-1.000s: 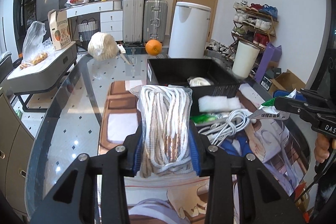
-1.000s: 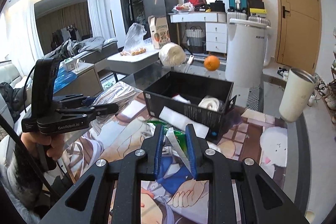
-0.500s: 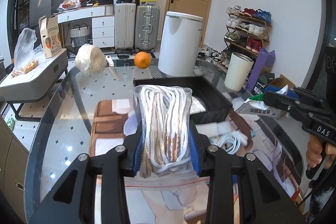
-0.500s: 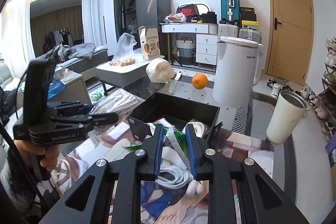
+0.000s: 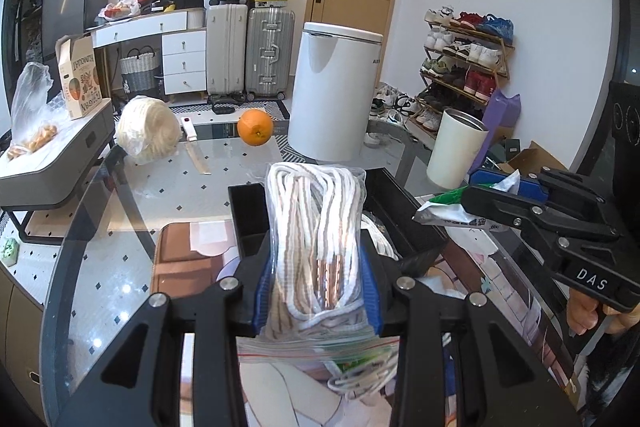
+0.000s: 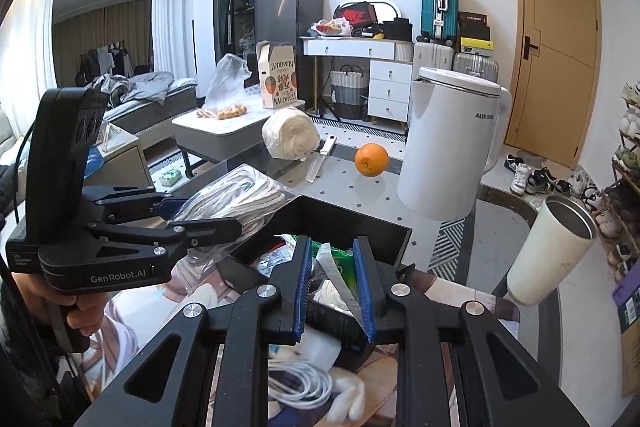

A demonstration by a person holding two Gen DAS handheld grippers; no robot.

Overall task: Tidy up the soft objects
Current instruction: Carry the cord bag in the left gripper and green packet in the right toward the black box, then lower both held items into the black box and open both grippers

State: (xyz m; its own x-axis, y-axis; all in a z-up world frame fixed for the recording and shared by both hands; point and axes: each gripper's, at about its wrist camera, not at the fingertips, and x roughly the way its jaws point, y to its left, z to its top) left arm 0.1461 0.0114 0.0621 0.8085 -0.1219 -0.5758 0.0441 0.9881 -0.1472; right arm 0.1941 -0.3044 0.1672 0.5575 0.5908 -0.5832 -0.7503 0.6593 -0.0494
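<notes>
Two grippers, both loaded, both raised over the glass table [image 5: 120, 211].

Item one: left gripper [image 5: 316, 291], clamped on a zip bag of white cord [image 5: 316, 219]. Bag's long axis runs along the fingers, its far end at twelve o'clock, overhanging the black bin [image 5: 404, 211].

Item two: right gripper [image 6: 332, 279], pads pressed together on a thin green-and-white packet [image 6: 336, 267] (contents unreadable). Bin's open mouth [image 6: 352, 223] lies at twelve o'clock, just beyond the fingertips.

Loose on the printed mat [image 6: 176, 299] below: a white cable coil [image 6: 300, 383].

Relation that matters: bin dead ahead of both tools and below them; by my judgement the left gripper's bag reaches further over it, so that hand looks nearer to a drop.
</notes>
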